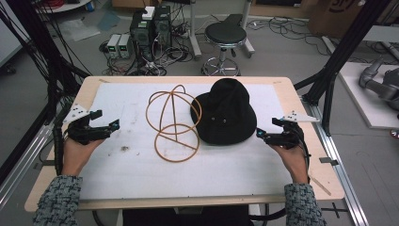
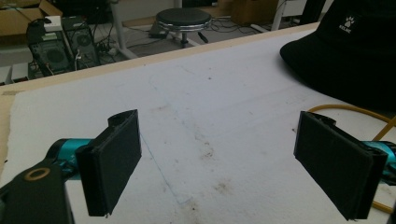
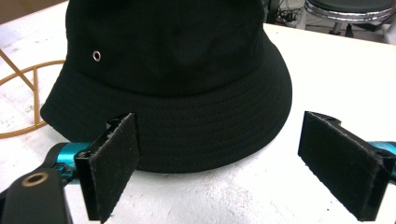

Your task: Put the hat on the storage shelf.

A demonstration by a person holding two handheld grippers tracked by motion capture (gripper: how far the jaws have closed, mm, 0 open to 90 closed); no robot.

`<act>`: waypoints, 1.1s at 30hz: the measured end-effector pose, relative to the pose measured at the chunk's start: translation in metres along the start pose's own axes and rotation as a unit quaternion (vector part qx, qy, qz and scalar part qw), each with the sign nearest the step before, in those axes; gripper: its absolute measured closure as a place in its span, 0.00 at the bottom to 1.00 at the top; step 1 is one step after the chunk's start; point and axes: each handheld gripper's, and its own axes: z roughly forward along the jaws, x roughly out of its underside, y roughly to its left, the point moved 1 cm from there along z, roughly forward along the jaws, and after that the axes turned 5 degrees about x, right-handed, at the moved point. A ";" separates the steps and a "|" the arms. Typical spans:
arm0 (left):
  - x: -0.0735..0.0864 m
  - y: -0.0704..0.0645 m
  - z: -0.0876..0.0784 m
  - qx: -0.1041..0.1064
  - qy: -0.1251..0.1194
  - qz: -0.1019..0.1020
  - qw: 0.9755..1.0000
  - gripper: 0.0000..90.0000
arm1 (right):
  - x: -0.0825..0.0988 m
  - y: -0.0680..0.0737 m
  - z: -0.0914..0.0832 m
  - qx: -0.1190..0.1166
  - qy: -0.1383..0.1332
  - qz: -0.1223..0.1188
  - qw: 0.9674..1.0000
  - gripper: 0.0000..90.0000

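Hat (crown top cut off) sits before the right claw, jaws apart, empty.

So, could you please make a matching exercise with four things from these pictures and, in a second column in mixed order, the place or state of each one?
Things:
1. black bucket hat
2. wire hat stand
3. left gripper
4. round stool

Places or states:
A. on the floor beyond the table
B. jaws open, near the table's left edge
C. on the white mat, right of centre, before the right gripper
D. golden, on the mat, just left of the hat

Right pairs: 1-C, 2-D, 3-B, 4-A
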 end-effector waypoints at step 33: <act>-0.001 -0.002 -0.001 -0.002 0.004 0.007 1.000 0.17 | -0.001 0.001 0.000 -0.006 -0.008 0.013 1.000 0.14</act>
